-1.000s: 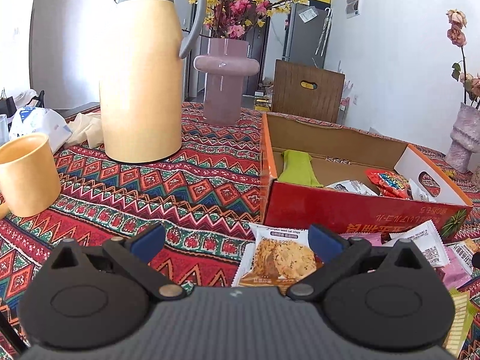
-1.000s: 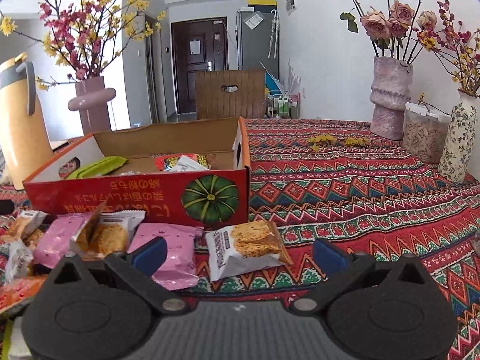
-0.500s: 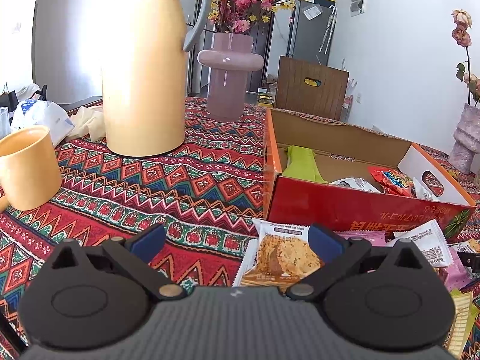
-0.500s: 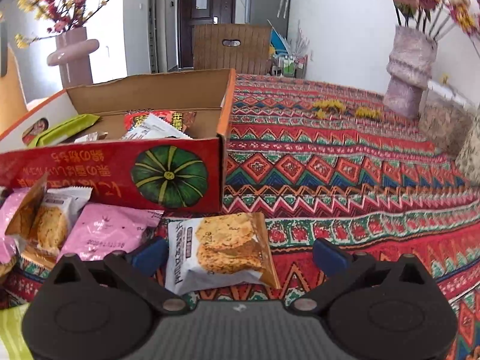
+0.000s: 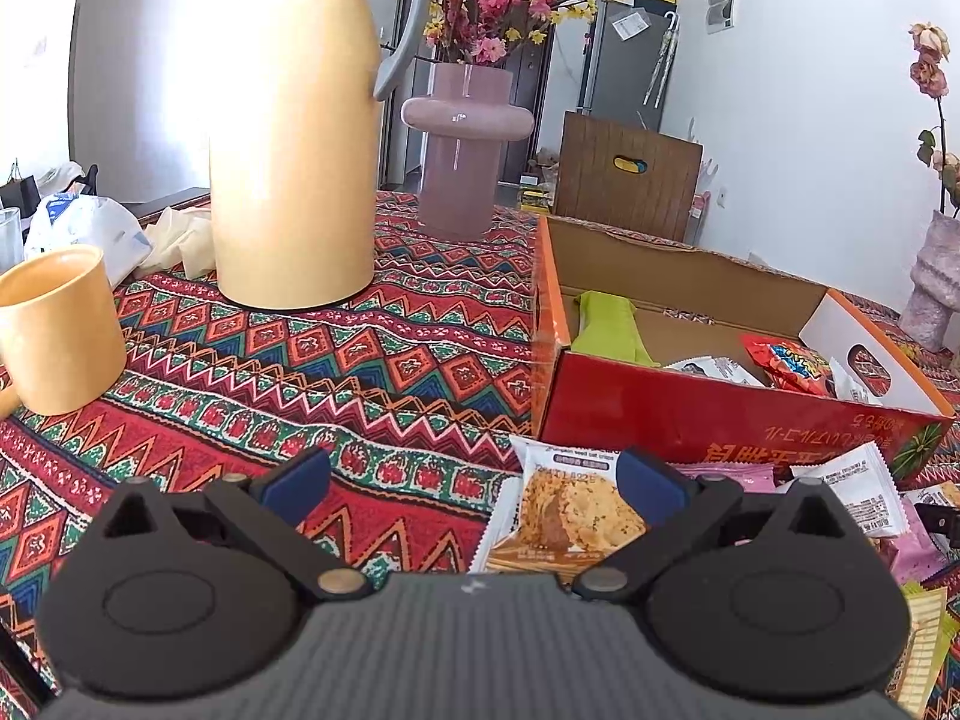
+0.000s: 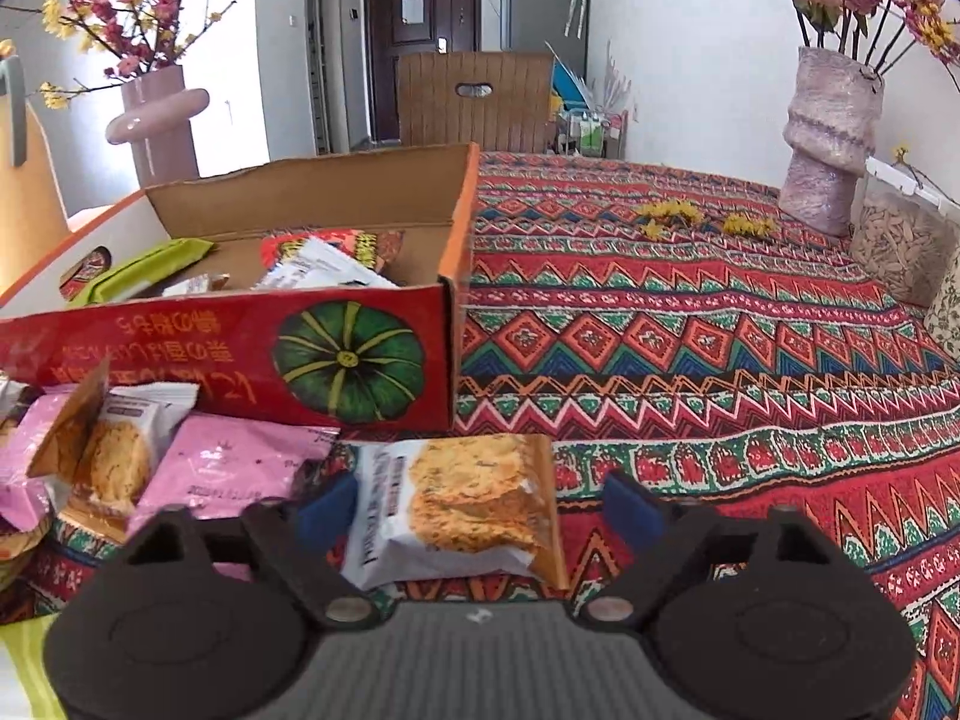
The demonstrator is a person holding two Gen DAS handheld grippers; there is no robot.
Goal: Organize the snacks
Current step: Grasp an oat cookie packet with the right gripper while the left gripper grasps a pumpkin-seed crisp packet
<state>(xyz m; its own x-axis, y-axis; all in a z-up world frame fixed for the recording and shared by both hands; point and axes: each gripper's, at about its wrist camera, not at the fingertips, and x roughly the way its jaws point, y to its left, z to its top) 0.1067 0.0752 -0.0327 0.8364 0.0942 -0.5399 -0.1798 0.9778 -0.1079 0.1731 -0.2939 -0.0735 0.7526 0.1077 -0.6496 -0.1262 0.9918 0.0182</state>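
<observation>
A red cardboard box [image 5: 690,420] [image 6: 240,354] holds a green packet [image 5: 606,324], a red packet [image 5: 792,360] and white packets. Loose snack packets lie on the cloth in front of it. My left gripper [image 5: 474,480] is open, with a cookie packet [image 5: 564,516] lying by its right finger. My right gripper [image 6: 480,504] is open, its fingers on either side of another cookie packet [image 6: 468,504] on the cloth. Pink packets [image 6: 234,468] and a further cookie packet [image 6: 114,456] lie to its left.
A tall yellow thermos [image 5: 294,138], a yellow mug [image 5: 57,330] and a pink vase [image 5: 462,150] stand left of the box. At the right stand a mauve vase [image 6: 828,138] and a clear jar of seeds [image 6: 900,246]. A wooden chair back [image 6: 474,99] rises behind the table.
My right gripper has dropped and moved forward until the cookie packet lies between its open fingers. My left gripper has edged forward and right toward its cookie packet.
</observation>
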